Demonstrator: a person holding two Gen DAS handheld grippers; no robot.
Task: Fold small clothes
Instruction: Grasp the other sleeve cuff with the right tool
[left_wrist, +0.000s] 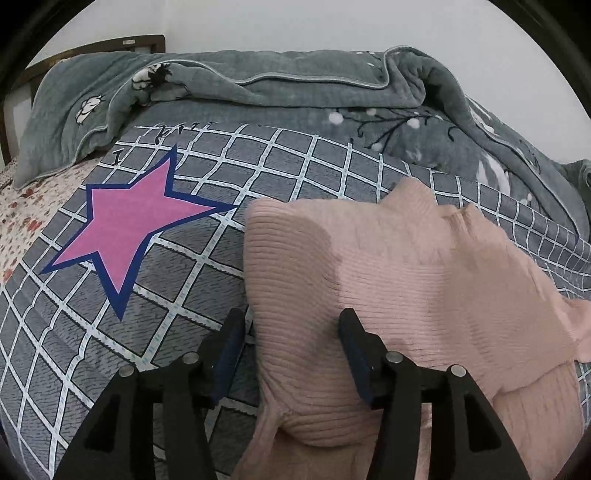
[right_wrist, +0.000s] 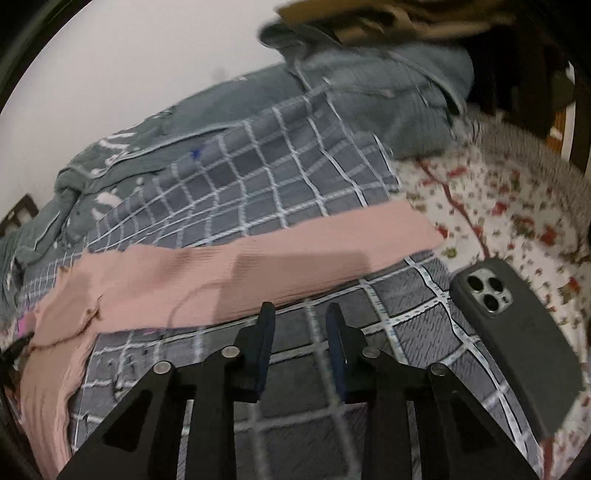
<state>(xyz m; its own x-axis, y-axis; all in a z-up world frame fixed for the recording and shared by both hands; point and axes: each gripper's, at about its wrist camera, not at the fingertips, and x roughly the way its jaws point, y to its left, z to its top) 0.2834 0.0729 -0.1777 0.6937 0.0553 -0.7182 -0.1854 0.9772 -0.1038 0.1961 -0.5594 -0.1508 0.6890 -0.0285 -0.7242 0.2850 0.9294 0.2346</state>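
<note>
Pink sweater (left_wrist: 388, 266) spread on the checked blanket (left_wrist: 184, 266), right under and ahead of the left gripper (left_wrist: 291, 317). Jaws apart there, nothing pinched: one finger off the knit's left edge over the blanket, the other above the ribbed cloth, so that edge sits between them, ready for a bite by the look of it. Collar pointing up and away from the tool, body running back toward the camera, long axis roughly in line with the fingers. Over to the right gripper (right_wrist: 301, 312): parted too, empty, hanging above bare blanket just short of the sweater (right_wrist: 236, 262). From here, a long pink band lying crosswise ahead, probably a sleeve, though motion blur makes that hard to call, its long axis left to right across the fingers. Left gripper clearly the nearer one, already straddling cloth; right needs a short push forward to reach the near edge. Phone (right_wrist: 517, 343) lying face down off to the right of the right tool, apart from the sweater.
</note>
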